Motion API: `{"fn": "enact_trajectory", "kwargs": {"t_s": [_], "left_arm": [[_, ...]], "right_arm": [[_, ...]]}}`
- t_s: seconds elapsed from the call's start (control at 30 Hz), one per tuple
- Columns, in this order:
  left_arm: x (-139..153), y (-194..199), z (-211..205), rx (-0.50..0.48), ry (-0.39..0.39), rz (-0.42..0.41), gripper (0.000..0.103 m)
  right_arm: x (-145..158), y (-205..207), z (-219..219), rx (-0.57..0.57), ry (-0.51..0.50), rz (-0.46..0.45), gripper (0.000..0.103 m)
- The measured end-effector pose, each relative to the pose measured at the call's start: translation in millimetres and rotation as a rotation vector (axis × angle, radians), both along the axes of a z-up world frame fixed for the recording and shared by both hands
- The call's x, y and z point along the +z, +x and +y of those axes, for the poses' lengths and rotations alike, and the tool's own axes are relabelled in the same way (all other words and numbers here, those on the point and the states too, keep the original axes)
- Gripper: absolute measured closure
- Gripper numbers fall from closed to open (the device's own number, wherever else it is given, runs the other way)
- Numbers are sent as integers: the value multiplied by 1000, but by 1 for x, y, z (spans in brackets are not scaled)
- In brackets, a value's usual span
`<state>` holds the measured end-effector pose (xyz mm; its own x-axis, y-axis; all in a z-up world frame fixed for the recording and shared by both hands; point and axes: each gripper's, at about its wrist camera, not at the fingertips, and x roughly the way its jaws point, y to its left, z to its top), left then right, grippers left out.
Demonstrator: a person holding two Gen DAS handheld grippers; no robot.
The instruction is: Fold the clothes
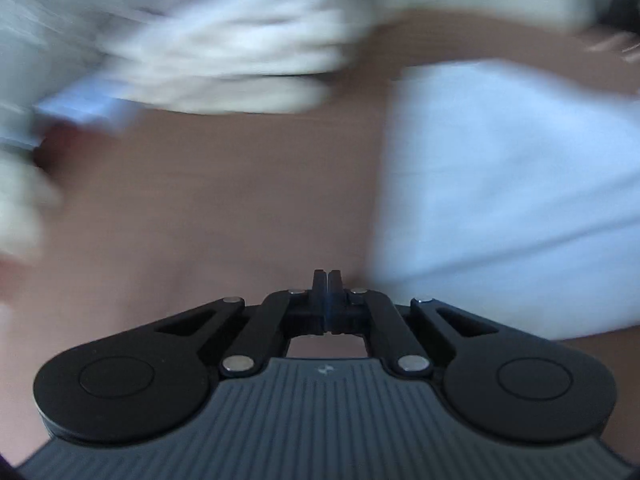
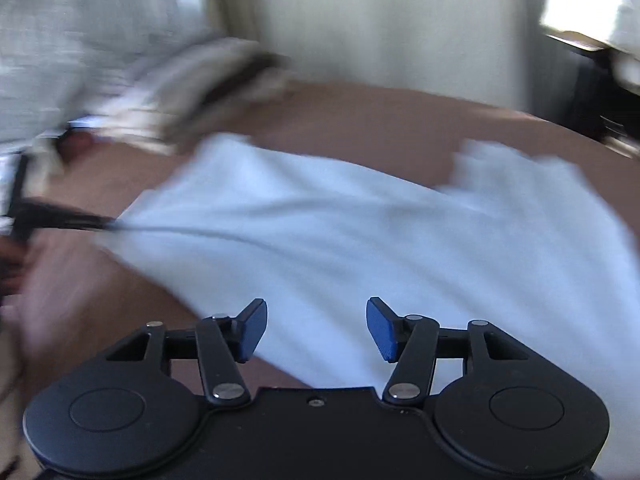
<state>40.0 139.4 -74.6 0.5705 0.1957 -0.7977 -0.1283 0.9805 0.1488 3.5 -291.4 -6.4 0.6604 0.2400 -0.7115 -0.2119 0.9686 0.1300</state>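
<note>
Cloth point(image 2: 360, 240), pale blue, looks soft and light; we'd pinch its edge at seven o'clock. Right gripper point(image 2: 316, 330) gapes empty; left gripper point(image 1: 327, 280) is closed, empty.

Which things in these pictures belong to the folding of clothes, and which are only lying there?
For the job:
- light blue cloth, spread on the brown surface
- left gripper, shut, holding nothing
- right gripper, open above the cloth

Lying about:
- heap of pale clothes, too blurred to tell apart
</note>
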Motion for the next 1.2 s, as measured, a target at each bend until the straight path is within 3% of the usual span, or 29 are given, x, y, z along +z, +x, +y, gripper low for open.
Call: {"fn": "enact_trajectory", "kwargs": {"t_s": [0.03, 0.1, 0.2, 0.3, 0.33, 0.43, 0.53, 0.7, 0.8, 0.9, 0.97, 1.03, 1.13, 1.17, 1.2], "left_arm": [[-2, -2, 11, 32, -38, 15, 103], [-1, -5, 31, 71, -226, -7, 102], [4, -9, 35, 79, -378, -43, 97], [-1, -10, 28, 69, -525, -33, 79], [-3, -10, 24, 65, -559, -21, 68], [-10, -13, 14, 76, -620, 31, 50], [-11, -18, 18, 149, -695, 53, 37], [-3, -31, 30, 255, -643, -16, 35], [5, -35, 32, 221, -656, -54, 31], [-7, -29, 24, 165, -768, 20, 20], [-21, -22, 16, 147, -781, 67, 15], [-28, -14, 10, 159, -767, 37, 2], [-29, 2, 3, 186, -728, -50, 0], [-30, 8, -3, 175, -692, -59, 0], [-29, 11, -10, 143, -641, -69, 6]], "right_arm": [[-1, -8, -17, -48, 34, 10, 41], [-8, -20, -47, -123, 80, 49, 40], [-14, -27, -77, -280, 106, 111, 40], [-11, -37, -104, -423, 259, 177, 40], [-9, -42, -110, -472, 299, 212, 40], [-3, -56, -124, -570, 384, 283, 36], [-6, -60, -136, -613, 432, 288, 17], [-43, -52, -156, -819, 476, 329, 14], [-63, -52, -166, -930, 551, 316, 13], [-69, -54, -170, -981, 609, 250, 8], [-73, -55, -172, -1013, 636, 207, 5], [-74, -52, -172, -1033, 597, 161, 3], [-70, -39, -171, -1082, 454, 76, 4], [-68, -33, -173, -1102, 399, 60, 13], [-65, -26, -174, -1103, 350, 47, 41]]}}
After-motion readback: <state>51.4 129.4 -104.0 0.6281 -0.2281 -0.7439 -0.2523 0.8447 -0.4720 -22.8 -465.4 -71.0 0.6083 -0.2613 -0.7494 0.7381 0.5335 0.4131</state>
